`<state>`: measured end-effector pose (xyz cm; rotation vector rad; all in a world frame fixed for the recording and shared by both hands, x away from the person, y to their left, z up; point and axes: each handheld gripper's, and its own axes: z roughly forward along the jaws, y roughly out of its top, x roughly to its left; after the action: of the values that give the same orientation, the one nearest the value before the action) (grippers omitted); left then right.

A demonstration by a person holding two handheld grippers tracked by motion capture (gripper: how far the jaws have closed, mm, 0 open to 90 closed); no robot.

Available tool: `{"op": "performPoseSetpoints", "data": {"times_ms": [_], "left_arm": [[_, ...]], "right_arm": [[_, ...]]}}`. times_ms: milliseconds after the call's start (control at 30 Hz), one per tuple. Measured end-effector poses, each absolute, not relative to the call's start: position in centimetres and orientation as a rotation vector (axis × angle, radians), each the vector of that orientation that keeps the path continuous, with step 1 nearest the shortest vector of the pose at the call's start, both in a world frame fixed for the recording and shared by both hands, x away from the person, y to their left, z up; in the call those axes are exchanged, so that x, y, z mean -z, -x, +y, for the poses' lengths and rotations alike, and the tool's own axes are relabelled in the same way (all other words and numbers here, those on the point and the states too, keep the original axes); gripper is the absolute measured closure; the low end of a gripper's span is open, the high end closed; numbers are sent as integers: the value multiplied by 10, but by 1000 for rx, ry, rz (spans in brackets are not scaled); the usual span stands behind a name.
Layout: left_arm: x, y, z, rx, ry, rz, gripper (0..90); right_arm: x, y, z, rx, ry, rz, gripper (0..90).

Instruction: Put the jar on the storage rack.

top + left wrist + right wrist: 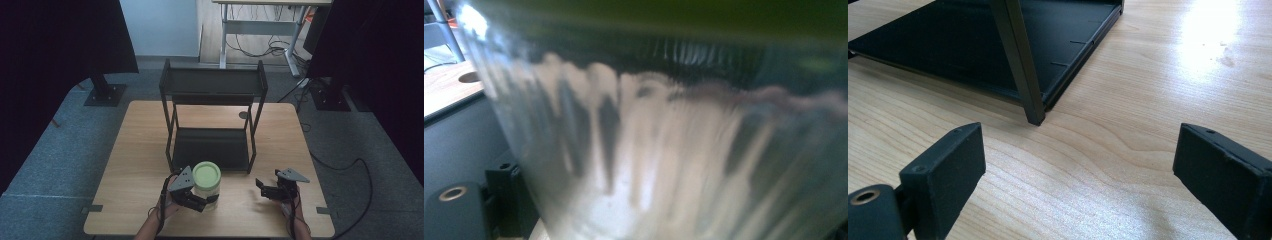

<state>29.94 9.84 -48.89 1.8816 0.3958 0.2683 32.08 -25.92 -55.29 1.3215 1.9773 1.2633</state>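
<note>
A clear glass jar with a pale green lid (206, 176) stands on the wooden table (135, 150) just in front of a black two-shelf rack (212, 85). My left gripper (209, 200) reaches in from the left, shut on the jar's lower body. In the left gripper view the jar (664, 150) looms blurred and very close, with one black finger (504, 197) at the lower left. My right gripper (265, 189) is to the right of the jar, low over bare table. Its jaws (1083, 170) are open with nothing between them, facing the rack's front right leg (1020, 65).
The rack's lower shelf (938, 45) lies flat on the table and its upper shelf (212, 80) is bare. A round cable hole (243, 115) sits behind the rack. Dark curtains, stands and a desk with cables stand beyond the table.
</note>
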Motion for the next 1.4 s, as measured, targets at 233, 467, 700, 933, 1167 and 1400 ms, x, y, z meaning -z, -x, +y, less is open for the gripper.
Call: {"op": "performPoseSetpoints", "data": {"times_ms": [233, 467, 700, 933, 1167, 1400], "left_arm": [[490, -299, 99, -275, -1871, 395, 104], [490, -297, 98, -281, -1862, 404, 104], [490, -296, 97, -294, -1861, 414, 105], [491, -296, 97, -303, -1841, 412, 107], [491, -296, 97, -314, -1839, 423, 107], [490, -296, 98, -316, -1840, 423, 107]], "right_arm": [[553, -321, -259, -1257, -1321, 1975, 64], [553, -321, -259, -1260, -1324, 1977, 63], [553, -321, -259, -1262, -1323, 1976, 63], [553, -321, -259, -1263, -1324, 1974, 64], [553, -321, -259, -1263, -1320, 1974, 63], [553, -321, -259, -1260, -1318, 1976, 63]]}}
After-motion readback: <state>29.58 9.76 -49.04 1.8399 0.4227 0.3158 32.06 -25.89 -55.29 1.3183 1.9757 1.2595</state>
